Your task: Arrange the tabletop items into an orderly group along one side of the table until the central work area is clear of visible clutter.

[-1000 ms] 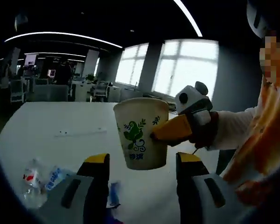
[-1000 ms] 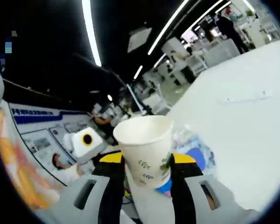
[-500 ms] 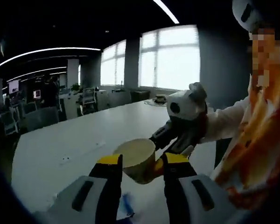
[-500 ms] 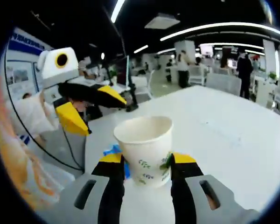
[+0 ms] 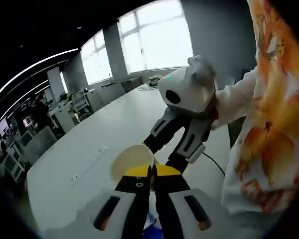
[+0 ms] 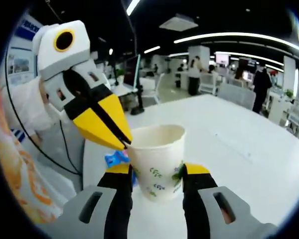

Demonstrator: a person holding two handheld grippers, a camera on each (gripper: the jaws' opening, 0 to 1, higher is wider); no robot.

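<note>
While a dim open office with ceiling light strips and bright windows (image 5: 154, 37) surrounds the long white tabletop (image 6: 249, 149), my right claw (image 6: 157, 172) clamps the paper cup (image 6: 156, 159) above it, and my left claw (image 5: 150, 172) pinches its rim.

- My left gripper (image 6: 123, 144) has come in from well apart to the paper cup (image 6: 157, 160). A second ago it hung open below the cup; now its yellow jaws are closed on the cup's rim, on the near-left side in the right gripper view.
- In the left gripper view the cup (image 5: 132, 160) has dropped from high and far to just past my jaw tips, its rim squeezed between them.
- The right gripper (image 5: 162, 149) now sits closer behind the cup.
</note>
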